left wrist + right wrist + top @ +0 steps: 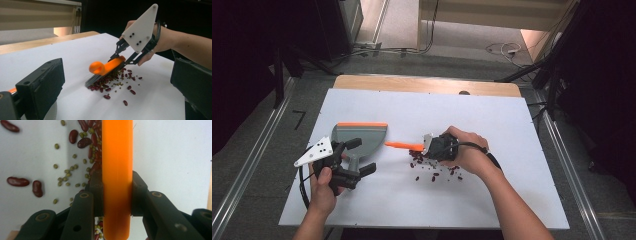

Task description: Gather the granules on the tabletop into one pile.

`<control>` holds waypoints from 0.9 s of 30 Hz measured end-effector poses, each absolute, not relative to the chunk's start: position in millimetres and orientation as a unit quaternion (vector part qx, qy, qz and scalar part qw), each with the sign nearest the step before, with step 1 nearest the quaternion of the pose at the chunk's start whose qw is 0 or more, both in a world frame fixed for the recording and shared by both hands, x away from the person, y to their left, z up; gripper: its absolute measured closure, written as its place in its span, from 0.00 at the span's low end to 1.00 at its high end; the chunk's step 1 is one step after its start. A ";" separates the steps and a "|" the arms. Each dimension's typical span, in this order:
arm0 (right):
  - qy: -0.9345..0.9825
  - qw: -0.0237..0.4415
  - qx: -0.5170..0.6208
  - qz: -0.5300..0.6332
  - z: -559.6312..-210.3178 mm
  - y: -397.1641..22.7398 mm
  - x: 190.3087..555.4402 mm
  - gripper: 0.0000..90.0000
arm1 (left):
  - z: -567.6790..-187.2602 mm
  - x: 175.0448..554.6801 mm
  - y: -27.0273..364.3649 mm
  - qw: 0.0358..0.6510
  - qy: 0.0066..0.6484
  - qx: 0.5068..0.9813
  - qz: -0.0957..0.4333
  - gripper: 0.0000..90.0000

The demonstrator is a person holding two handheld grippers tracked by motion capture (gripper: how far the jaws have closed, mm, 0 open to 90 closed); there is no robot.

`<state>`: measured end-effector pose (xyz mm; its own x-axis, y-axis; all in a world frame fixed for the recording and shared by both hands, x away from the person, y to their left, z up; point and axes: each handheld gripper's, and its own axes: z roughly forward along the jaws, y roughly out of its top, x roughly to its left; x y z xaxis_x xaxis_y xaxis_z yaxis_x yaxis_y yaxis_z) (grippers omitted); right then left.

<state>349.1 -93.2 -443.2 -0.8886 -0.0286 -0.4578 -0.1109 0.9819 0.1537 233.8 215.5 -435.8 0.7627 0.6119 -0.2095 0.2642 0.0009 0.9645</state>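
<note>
An orange-handled brush point(397, 145) point(107, 67) point(117, 157) lies tilted over the white table top, its grey bristles down among a scatter of red and small green beans point(432, 172) point(110, 83) point(37, 187). My right gripper point(417, 147) point(120, 58) point(117, 192) is shut on the brush handle, both pads pressed to its sides. A grey dustpan point(359, 136) with an orange front lip lies to the left of the beans. My left gripper point(362, 156) point(117, 85) stands open at the dustpan's near side, jaws wide apart on either side of its handle.
The white board point(492, 200) covers a wooden table point(422, 84) with metal rails along both sides. A few beans lie loose toward the near edge. Cables run across the floor beyond the table.
</note>
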 end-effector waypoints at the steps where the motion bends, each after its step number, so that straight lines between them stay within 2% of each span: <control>1: 0.968 0.231 -0.039 0.087 -443.3 -93.6 348.3 0.76 | -436.0 233.9 215.6 0.633 0.316 0.693 0.137 0.00; 8: 0.971 0.219 -0.032 0.088 -441.4 -95.4 345.4 0.76 | -436.3 233.8 216.8 0.631 0.320 0.692 0.143 0.00; 12: 0.965 0.236 0.002 0.114 -429.3 -99.1 350.8 0.76 | -435.8 233.8 219.6 0.633 0.323 0.689 0.144 0.00; 16: 0.965 0.226 0.031 0.132 -414.1 -98.8 346.9 0.76 | -435.3 233.6 222.2 0.634 0.326 0.686 0.146 0.00; 17: 0.966 0.217 0.036 0.138 -410.1 -97.2 344.2 0.76 | -435.2 233.5 222.8 0.634 0.326 0.686 0.147 0.00; 21: 0.974 0.133 0.096 0.155 -398.1 -87.3 329.7 0.76 | -433.1 231.5 226.3 0.638 0.327 0.680 0.154 0.00; 22: 0.974 0.133 0.096 0.155 -398.1 -87.3 329.7 0.76 | -432.6 231.0 227.3 0.640 0.326 0.678 0.155 0.00; 24: 0.976 0.090 0.124 0.156 -397.0 -81.3 322.8 0.76 | -432.0 230.6 229.4 0.641 0.329 0.675 0.157 0.00; 27: 0.978 0.061 0.124 0.158 -398.5 -74.5 317.2 0.76 | -431.8 230.4 230.9 0.642 0.331 0.674 0.158 0.00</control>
